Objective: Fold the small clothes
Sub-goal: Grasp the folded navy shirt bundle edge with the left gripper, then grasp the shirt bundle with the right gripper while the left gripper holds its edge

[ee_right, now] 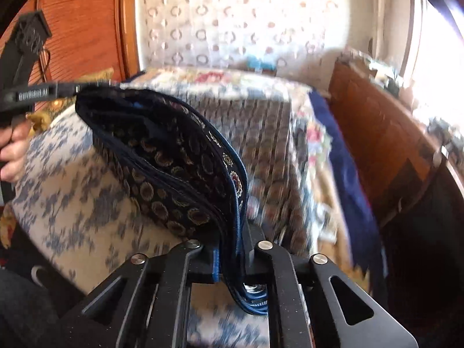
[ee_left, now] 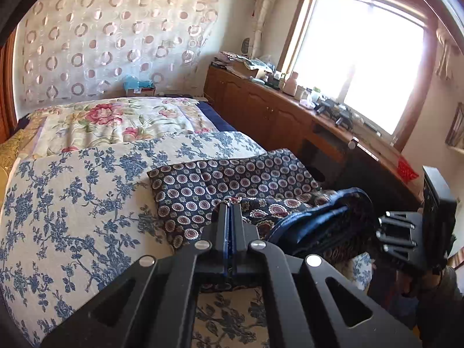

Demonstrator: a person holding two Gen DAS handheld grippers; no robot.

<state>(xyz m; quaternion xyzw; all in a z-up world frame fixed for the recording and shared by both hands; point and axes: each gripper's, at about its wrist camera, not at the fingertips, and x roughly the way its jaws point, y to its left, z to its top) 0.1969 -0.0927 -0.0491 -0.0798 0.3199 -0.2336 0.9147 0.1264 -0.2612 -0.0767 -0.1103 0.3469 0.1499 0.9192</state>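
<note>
A small dark navy garment with round red-and-cream medallions [ee_left: 232, 179] lies partly on the bed, its near end lifted. My left gripper [ee_left: 230, 203] is shut on its blue-edged waistband. My right gripper [ee_right: 232, 243] is shut on the other end of the waistband [ee_right: 174, 150], which stretches up to the left gripper [ee_right: 66, 88] at the left of that view. The right gripper's body [ee_left: 406, 237] shows at the right of the left wrist view. The right wrist view is motion-blurred.
The bed carries a blue floral cover [ee_left: 72, 208] and a pink floral cover [ee_left: 116, 121] behind it. A wooden cabinet [ee_left: 261, 107] with clutter runs along the right under a bright window [ee_left: 359, 58]. A curtain [ee_left: 116, 34] hangs behind.
</note>
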